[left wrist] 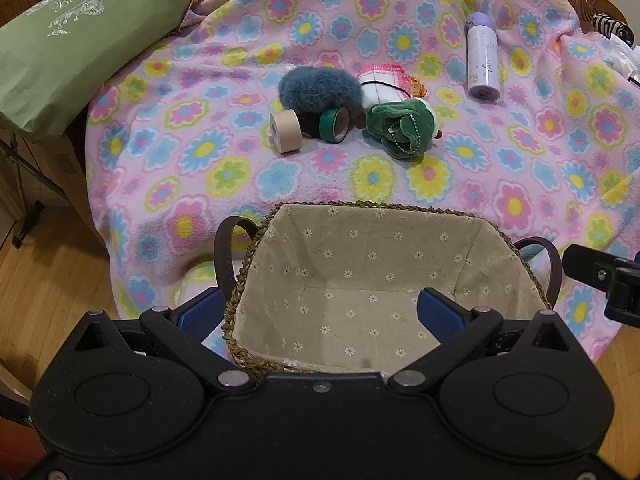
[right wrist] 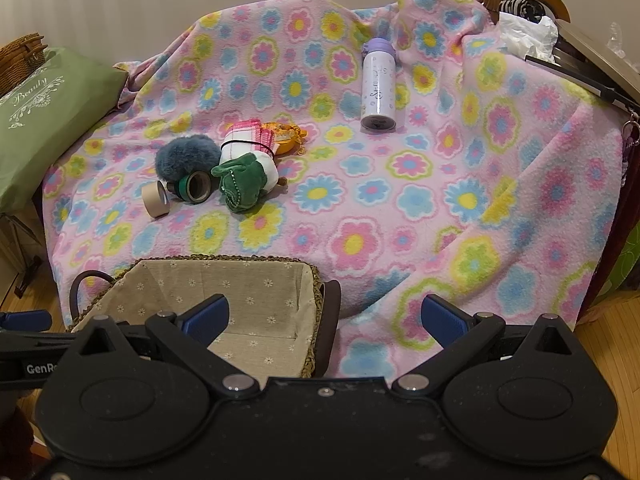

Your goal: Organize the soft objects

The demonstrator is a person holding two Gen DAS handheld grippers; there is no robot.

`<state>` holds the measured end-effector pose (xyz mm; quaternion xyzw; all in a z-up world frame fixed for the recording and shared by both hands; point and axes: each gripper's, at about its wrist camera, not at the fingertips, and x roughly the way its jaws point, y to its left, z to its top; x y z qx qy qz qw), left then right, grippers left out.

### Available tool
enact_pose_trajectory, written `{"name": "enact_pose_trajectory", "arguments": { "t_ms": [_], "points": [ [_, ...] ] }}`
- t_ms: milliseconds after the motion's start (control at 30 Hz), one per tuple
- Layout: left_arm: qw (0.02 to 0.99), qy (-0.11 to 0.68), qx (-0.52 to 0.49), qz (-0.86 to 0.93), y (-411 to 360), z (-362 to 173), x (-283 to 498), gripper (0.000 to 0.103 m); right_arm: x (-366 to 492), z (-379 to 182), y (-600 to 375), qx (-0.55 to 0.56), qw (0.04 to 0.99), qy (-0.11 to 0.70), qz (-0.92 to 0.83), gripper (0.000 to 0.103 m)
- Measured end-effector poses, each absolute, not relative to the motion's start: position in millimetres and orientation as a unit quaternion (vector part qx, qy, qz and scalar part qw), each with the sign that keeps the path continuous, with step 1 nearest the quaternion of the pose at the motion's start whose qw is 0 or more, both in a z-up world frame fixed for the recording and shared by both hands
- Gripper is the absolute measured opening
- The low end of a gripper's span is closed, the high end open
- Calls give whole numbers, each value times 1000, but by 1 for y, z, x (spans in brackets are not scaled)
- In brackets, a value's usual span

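Basket [left wrist: 360, 280] waiting empty, directly under the left hand-held gripper [left wrist: 320, 316].
Both hand-held grippers wide open, holding nothing; soft toys [left wrist: 400, 128] lie ahead, right hand-held gripper [right wrist: 326, 316] beside.

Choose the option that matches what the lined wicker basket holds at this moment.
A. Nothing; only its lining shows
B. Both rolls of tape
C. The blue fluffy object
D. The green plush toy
A. The basket shows only its daisy-print lining, while the blue fluffy object, green plush toy, beige tape roll and green tape roll all lie on the flowered blanket beyond it.
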<state>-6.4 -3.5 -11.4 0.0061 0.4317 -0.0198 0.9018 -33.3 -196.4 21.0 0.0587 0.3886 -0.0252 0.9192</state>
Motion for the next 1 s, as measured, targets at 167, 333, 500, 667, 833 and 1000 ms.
{"name": "enact_pose_trajectory", "arguments": {
  "t_ms": [167, 333, 500, 667, 833, 1000],
  "points": [
    [900, 435, 1, -18, -2, -11, -6, 99, -34, 21, -196, 59, 919, 389, -25, 103],
    [901, 433, -3, -18, 0, -11, -6, 99, -33, 21, -197, 59, 920, 388, -21, 103],
    [897, 441, -24, -31, 4, -13, -4, 98, -31, 18, -197, 63, 920, 386, -12, 102],
    [901, 431, -21, -46, 6, -7, 4, 90, -17, 22, -198, 70, 922, 381, -2, 99],
    [914, 404, 1, -43, 8, 2, 27, 90, 7, 31, -197, 57, 929, 365, 9, 98],
    [919, 393, 24, -30, 12, 3, 63, 92, 39, 34, -197, 56, 928, 368, 15, 98]
  ]
}}
